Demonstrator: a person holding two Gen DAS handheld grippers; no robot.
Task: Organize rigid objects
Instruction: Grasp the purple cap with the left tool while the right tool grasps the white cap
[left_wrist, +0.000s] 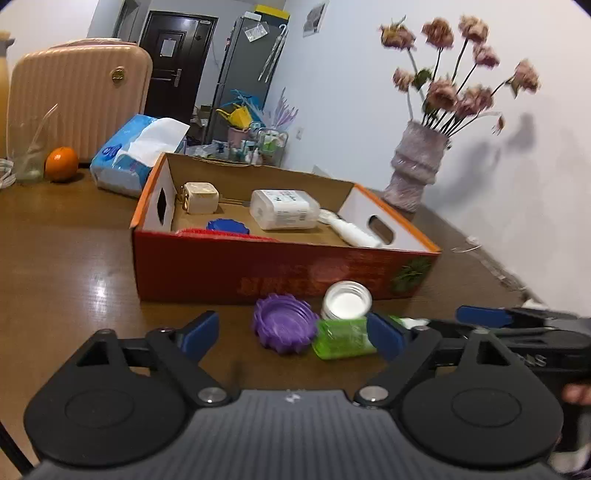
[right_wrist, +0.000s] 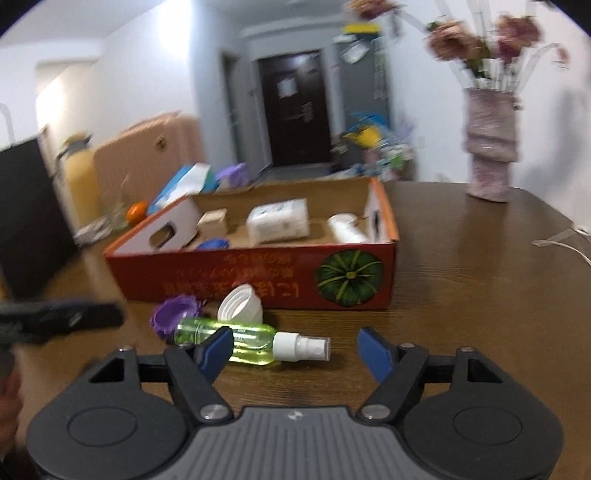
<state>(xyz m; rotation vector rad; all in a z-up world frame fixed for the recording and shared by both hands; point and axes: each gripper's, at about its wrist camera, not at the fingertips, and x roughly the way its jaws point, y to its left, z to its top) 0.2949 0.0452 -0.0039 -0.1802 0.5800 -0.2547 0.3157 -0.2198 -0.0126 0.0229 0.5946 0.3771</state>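
A red cardboard box (left_wrist: 258, 269) (right_wrist: 258, 280) stands open on the brown table. It holds a white packet (left_wrist: 284, 208) (right_wrist: 279, 219), a beige cube (left_wrist: 199, 197), a blue lid (left_wrist: 227, 226) and a white tube (left_wrist: 351, 230). In front of it lie a purple lid (left_wrist: 282, 325) (right_wrist: 173, 314), a white jar (left_wrist: 345, 301) (right_wrist: 240, 301) and a green spray bottle (left_wrist: 343, 338) (right_wrist: 255, 341). My left gripper (left_wrist: 293, 338) is open, just short of the purple lid. My right gripper (right_wrist: 295, 349) is open around the spray bottle's nozzle end; it also shows in the left wrist view (left_wrist: 517, 321).
A vase of dried flowers (left_wrist: 417, 170) (right_wrist: 487, 147) stands at the table's far right. A tissue pack (left_wrist: 136, 155), an orange (left_wrist: 61, 164) and a pink suitcase (left_wrist: 74, 92) are behind the box on the left. A white cable (right_wrist: 561, 240) lies at right.
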